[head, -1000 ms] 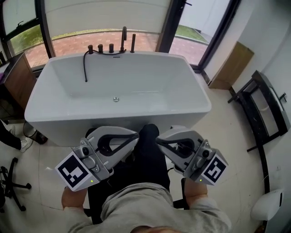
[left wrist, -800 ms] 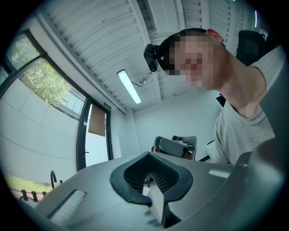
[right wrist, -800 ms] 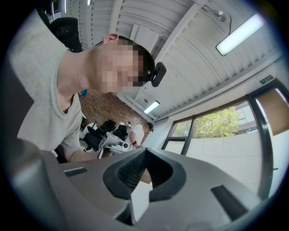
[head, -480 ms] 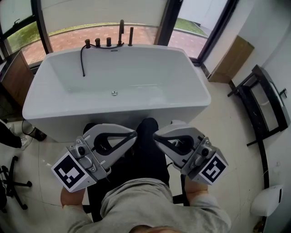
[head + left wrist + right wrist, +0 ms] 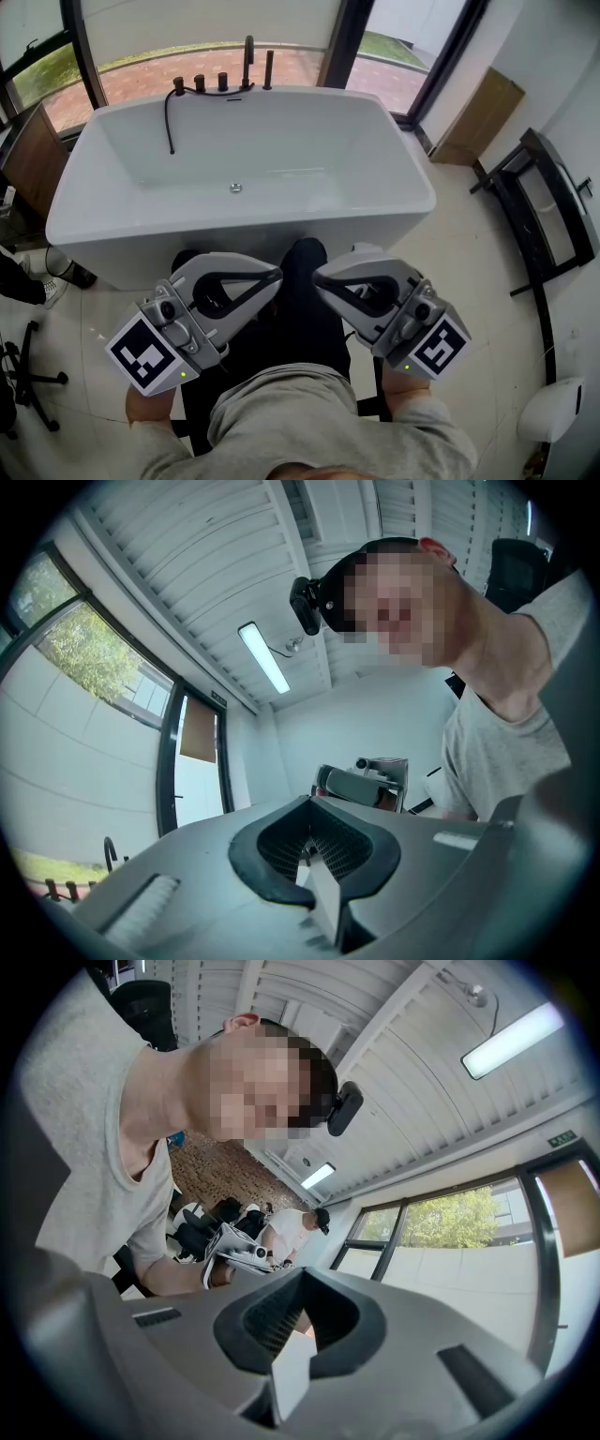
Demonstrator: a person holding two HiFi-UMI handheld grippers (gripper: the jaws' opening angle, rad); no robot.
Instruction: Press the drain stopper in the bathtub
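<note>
**Q:** Gripper status?

**A:** Left gripper and right gripper both have their jaws closed together and hold nothing. They sit low at the person's lap, tips facing each other.

**Q:** Location of the drain stopper?

**A:** The drain stopper lies on the bathtub floor, far and slightly left of both grippers. The left gripper is marginally nearer.

**Q:** Obstructions?

**A:** The near tub wall stands between. The reach probably goes over the rim, then down. The taps at the far rim are well apart.

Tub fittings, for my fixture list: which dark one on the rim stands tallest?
The second fitting from the right; it tops its neighbour and the three short knobs.
</note>
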